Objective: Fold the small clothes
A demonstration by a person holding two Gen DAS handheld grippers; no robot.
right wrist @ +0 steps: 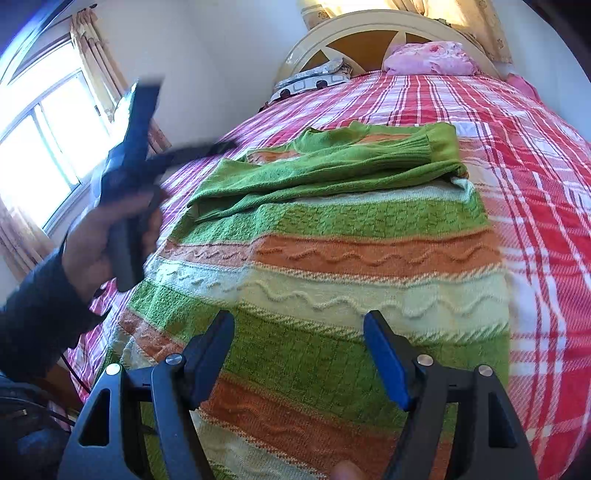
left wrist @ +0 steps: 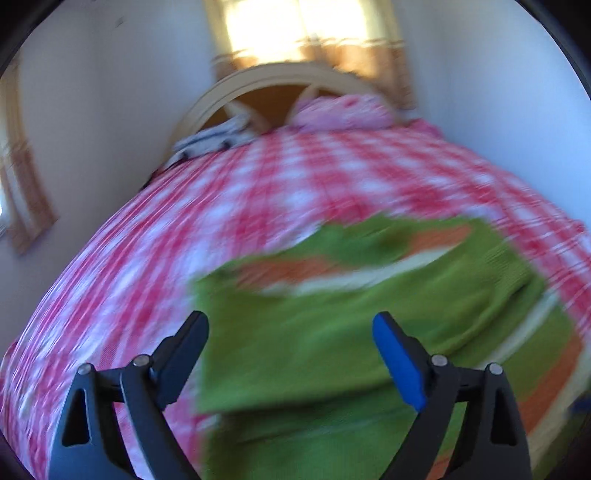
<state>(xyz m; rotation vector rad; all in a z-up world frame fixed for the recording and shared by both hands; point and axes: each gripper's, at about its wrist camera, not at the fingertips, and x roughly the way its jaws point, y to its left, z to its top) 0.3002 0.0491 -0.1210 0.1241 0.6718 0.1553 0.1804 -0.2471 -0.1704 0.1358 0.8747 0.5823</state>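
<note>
Bed: red-and-white checked bedspread [right wrist: 517,177], cream headboard [right wrist: 369,26], pink pillow [right wrist: 428,57].
Sweater [right wrist: 332,258]: flat on bedspread, sleeves folded in.
Left gripper [left wrist: 291,328]: wide, empty.
Right gripper [right wrist: 299,328]: wide, empty.
Room: curtained window [right wrist: 48,140].

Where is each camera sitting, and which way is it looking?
Left wrist view: sits on the left gripper, jaws open, looking along the bed over the blurred sweater toward the headboard; only its own fingers show.
Right wrist view: sits on the right gripper, jaws open, low over the sweater, facing the headboard; the person's left hand shows holding the other gripper.
Both share the sweater, bed, pink pillow and headboard.
</note>
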